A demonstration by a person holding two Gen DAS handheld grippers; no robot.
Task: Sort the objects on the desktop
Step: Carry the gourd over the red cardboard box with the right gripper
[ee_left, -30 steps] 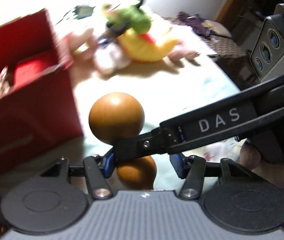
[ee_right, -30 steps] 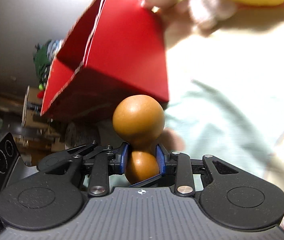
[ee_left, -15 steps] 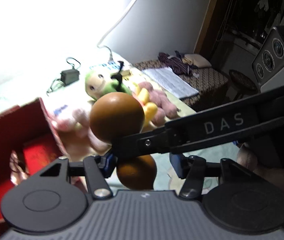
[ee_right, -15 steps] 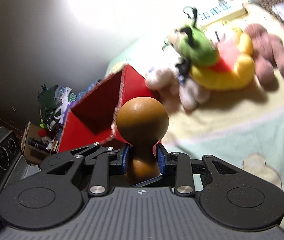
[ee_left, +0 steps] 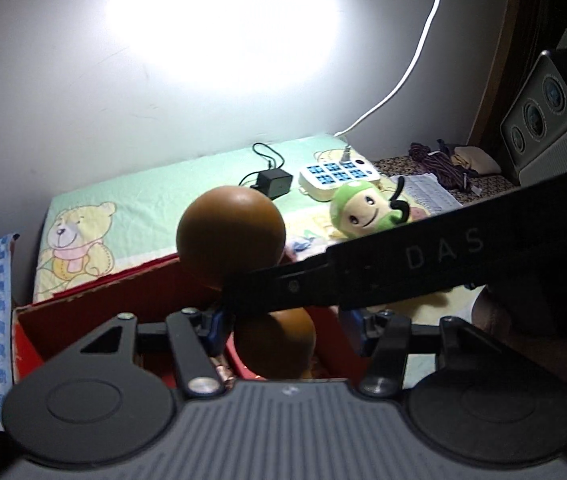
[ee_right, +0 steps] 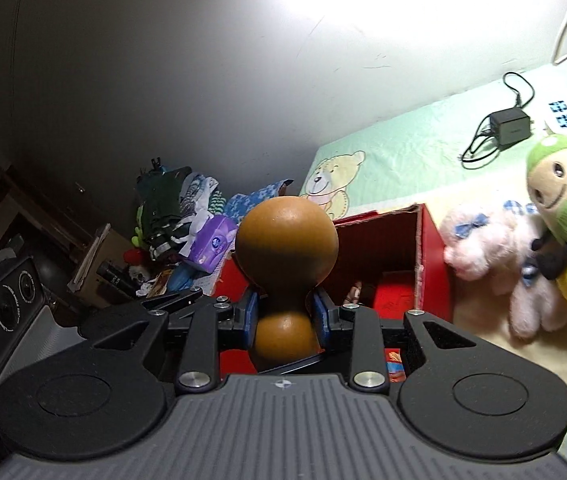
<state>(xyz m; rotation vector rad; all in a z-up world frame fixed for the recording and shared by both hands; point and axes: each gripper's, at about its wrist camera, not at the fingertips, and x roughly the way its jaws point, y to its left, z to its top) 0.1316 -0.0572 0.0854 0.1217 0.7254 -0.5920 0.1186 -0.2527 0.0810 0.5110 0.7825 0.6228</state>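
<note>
A brown wooden gourd (ee_right: pixel 286 252) stands up between the pads of my right gripper (ee_right: pixel 285 316), which is shut on its narrow waist. In the left wrist view the gourd (ee_left: pixel 230 236) shows with the right gripper's black finger (ee_left: pixel 403 276) across it. My left gripper (ee_left: pixel 283 332) is open around the gourd's lower bulb without pinching it. Both grippers are over the open red box (ee_right: pixel 427 256), which also shows in the left wrist view (ee_left: pixel 95 312).
Plush toys lie right of the box: a pink one (ee_right: pixel 495 248) and a green-headed one (ee_right: pixel 563 184), the latter also in the left wrist view (ee_left: pixel 363 208). A white power strip (ee_left: pixel 337 174) and black charger (ee_left: pixel 273 183) sit near the wall. Clutter (ee_right: pixel 179 216) lies left.
Both grippers have tilted up and moved with the gourd over the red box. The view now looks toward the wall rather than down at the cloth.
</note>
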